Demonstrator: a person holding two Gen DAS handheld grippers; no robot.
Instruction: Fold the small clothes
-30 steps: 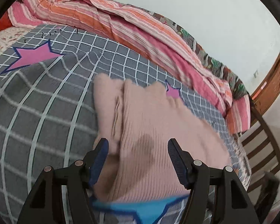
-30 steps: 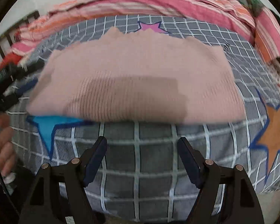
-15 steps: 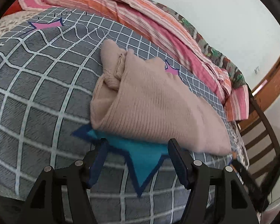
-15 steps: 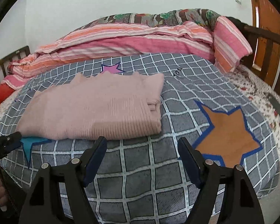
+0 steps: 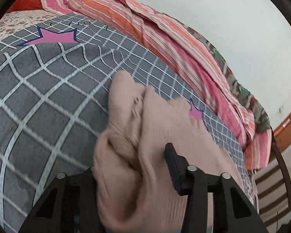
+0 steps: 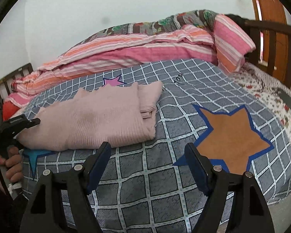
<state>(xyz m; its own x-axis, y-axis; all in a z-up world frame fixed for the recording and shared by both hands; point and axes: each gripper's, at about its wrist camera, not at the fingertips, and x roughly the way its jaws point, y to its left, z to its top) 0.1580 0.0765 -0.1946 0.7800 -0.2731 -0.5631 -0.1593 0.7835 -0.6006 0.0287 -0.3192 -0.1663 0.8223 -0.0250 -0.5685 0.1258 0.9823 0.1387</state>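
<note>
the pink ribbed sweater (image 6: 99, 120) lies folded into a long band on the grey checked blanket (image 6: 164, 174) of the bed, its near folded edge running just behind the blue star and its right end stopping short of the orange star (image 6: 230, 136). the striped quilt (image 6: 137, 50) is bunched along the far side against the wall, and a wide stretch of bare blanket lies in front of and to the right of the sweater. the right gripper (image 6: 147, 167) hangs off the near edge of the bed, fingers spread wide with nothing between them, well apart from the sweater. the left gripper (image 5: 133, 167) is pushed over the sweater's left end – one finger (image 5: 172, 161) lies on top of the knit, the other is hidden under the bunched cloth, so whether it has clenched cannot be told. half a second ago this gripper hung back over the blue star with its fingers clear of the cloth; the sweater's left end now looks lumped up around it. the right gripper's view has shifted only slightly – the sweater's right end lies as it did.
</note>
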